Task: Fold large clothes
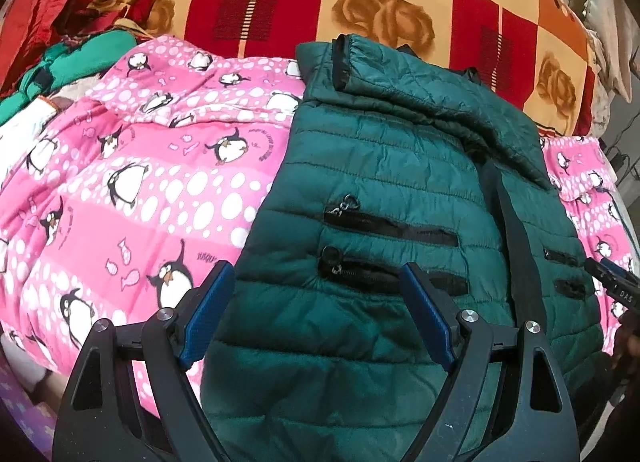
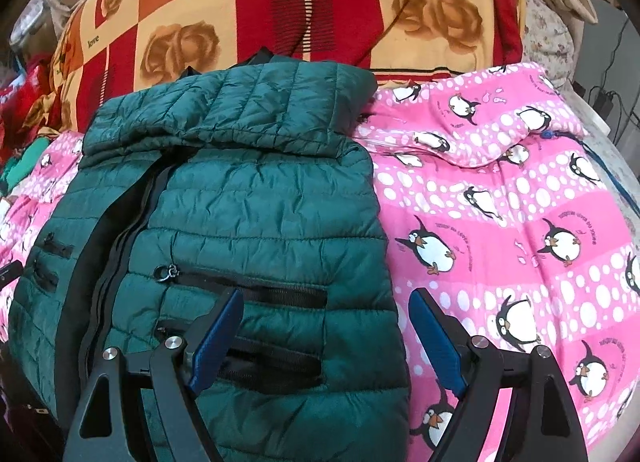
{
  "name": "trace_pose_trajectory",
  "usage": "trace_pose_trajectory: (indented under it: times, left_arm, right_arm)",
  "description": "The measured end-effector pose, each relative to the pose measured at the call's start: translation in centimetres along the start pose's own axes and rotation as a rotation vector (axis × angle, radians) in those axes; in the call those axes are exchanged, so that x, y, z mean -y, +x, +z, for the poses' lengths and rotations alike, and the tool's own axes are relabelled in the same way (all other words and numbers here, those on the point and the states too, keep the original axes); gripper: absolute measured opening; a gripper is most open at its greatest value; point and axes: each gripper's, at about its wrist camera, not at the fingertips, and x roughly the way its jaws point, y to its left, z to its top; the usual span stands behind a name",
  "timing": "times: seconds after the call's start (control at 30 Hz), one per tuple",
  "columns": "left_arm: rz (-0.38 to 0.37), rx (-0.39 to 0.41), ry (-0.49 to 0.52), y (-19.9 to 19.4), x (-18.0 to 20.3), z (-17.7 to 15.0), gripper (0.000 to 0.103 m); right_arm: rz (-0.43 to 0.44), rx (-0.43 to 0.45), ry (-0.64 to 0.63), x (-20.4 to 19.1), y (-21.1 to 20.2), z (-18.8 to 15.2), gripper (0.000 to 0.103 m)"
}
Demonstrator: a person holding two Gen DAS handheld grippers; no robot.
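Green quilted puffer jacket lying front-up on pink penguin-print bedspread, zip closed down the middle, sleeves already folded in across the chest near the collar end. Hem end nearest both cams, collar end far, up against a big red/orange check pillow w/ roses. Pile of red + green clothes off to far left, not part of this step.

Left gripper hovering over jacket's near-left hem area; jaws wide open, nothing btwn them, blue pads clear of fabric. Right gripper likewise above near-right edge of jacket, straddling border btwn jacket and bedspread; jaws wide open, empty. Tip of right gripper also peeking in at right edge of left cam.

Handling, as a guess: light, puffy, very soft; nylon-type shell looks slick, so prob slips in a shallow pinch. Padding springy, likely to puff back open after a fold, needs pressing flat. No fragile bits; zip pulls on the chest pockets may snag, avoid.

Where to grab: hem corners, one per side, pinching both layers deep enough to catch the stitched hem edge, not just the outer shell. Then lift together, keep hem level, carry toward collar for a half fold. Uneven lift prob skews the body or drags the folded sleeves out.
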Motion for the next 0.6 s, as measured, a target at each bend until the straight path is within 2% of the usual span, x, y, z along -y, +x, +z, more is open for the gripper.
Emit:
trace_pose_trajectory:
  times: [0.1,0.23,0.6]
  left_arm:
    - [-0.015,-0.013,-0.016,-0.3,-0.6,-0.4,0.084]
    - [-0.055,-0.048,-0.052,-0.5,-1.7,-1.2,0.084]
    - [-0.162,-0.119,-0.152,-0.4,-4.6,-3.3,0.084]
  right_arm:
    - [0.015,0.0,0.004,0.0,-0.5,-0.3,0.083]
    - [0.085,-0.02,0.035,0.5,-1.2,-1.1,0.083]
    - [0.159,-0.132,0.097,3.9,-1.9,-6.0,0.083]
